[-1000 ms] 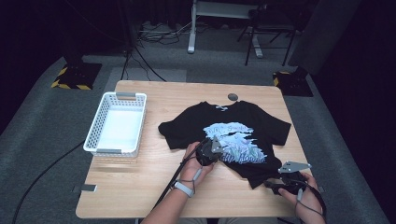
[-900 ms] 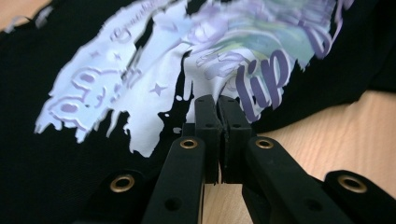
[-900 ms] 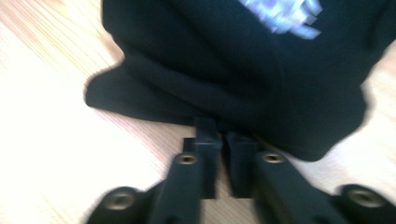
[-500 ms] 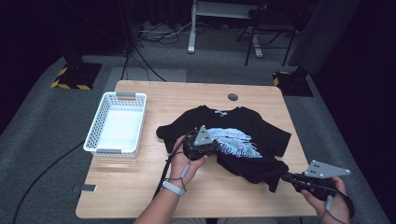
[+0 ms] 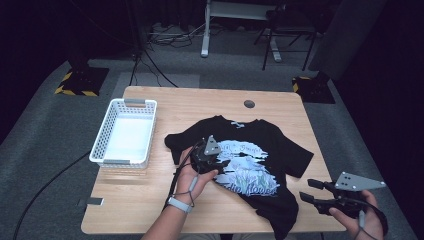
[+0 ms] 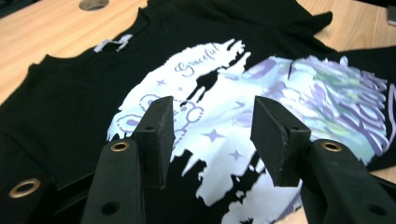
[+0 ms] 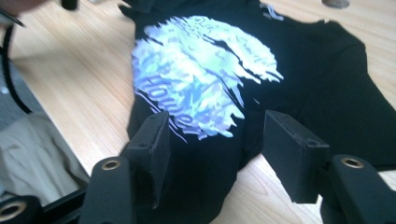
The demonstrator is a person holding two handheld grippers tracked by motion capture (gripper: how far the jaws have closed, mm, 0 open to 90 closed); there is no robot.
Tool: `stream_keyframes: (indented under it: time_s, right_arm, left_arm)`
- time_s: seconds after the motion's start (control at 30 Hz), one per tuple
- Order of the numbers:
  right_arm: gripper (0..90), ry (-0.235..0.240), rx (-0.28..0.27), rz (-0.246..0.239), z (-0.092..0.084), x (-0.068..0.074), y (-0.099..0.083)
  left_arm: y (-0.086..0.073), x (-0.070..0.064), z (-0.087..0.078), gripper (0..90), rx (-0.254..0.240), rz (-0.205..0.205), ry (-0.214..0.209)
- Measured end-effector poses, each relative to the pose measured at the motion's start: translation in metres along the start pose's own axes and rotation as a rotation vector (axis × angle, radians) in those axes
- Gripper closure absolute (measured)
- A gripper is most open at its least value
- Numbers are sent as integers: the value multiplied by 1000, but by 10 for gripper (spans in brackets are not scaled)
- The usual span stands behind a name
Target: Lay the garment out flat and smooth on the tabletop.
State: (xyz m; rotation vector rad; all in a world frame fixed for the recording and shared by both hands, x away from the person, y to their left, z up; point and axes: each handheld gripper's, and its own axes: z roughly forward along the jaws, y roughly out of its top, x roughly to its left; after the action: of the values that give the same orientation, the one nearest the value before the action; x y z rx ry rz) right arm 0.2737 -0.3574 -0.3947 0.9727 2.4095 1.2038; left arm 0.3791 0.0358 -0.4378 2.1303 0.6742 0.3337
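A black T-shirt (image 5: 260, 145) with a pale blue and white print (image 6: 224, 93) lies spread on the wooden table (image 5: 140, 200), its hem drooping over the front edge. My left gripper (image 5: 222, 162) hovers low over the print's left side. Its jaws (image 6: 212, 119) have just been opening and stand open, with only the fabric underneath them. My right gripper (image 5: 306, 189) is off the shirt's right hem near the table's front right corner, pointing left at it. Its jaws (image 7: 217, 135) have also just been opening and hold nothing.
A white plastic basket (image 5: 102, 145) stands at the table's left side. A round cable hole (image 5: 249, 104) is near the far edge. Bare wood shows in front of the basket. Desk legs and chairs stand on the floor beyond.
Both grippers were shut and are now open, apart from the shirt. The right gripper has drawn back to the right and risen. The shirt lies spread wider, its hem nearer the front edge.
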Motion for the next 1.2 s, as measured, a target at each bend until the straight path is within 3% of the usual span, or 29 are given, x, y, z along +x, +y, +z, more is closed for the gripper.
stream_keyframes:
  time_s: [0.17,0.3,0.37,0.5,0.57,0.63,0.7,0.77,0.87,0.93,1.0,1.1,1.2]
  right_arm:
    - [364,-13,60,0,22,-7,-3]
    - [326,-8,106,-4,45,-15,-6]
    - [300,-8,131,-24,60,-17,-7]
    - [286,41,217,-56,91,-17,-8]
    - [280,52,267,-47,110,-19,-12]
    - [283,55,298,-38,121,-23,-15]
    - [287,41,276,-28,129,-28,-14]
    - [312,12,275,-15,134,-37,-9]
    - [302,-76,271,-2,145,-55,0]
    - [303,-130,261,27,150,-67,5]
    - [303,-155,224,41,145,-71,11]
    - [303,-140,149,46,125,-68,15]
    - [300,-132,124,40,104,-61,13]
  left_arm:
    - [-8,-2,-4,463,31,18,4]
    - [-17,-5,-4,446,78,52,-19]
    - [-24,-8,0,431,113,79,-30]
    - [-35,-16,12,413,171,161,-93]
    - [-41,-18,22,412,206,188,-73]
    - [-42,-13,29,449,216,182,-51]
    - [-41,-4,34,512,195,148,-37]
    - [-36,9,39,546,188,114,14]
    - [-30,32,46,533,178,38,84]
    - [-28,39,44,504,148,-10,86]
    - [-28,37,38,482,129,-7,86]
    - [-33,28,28,458,127,14,63]
    - [-42,18,18,443,137,33,44]
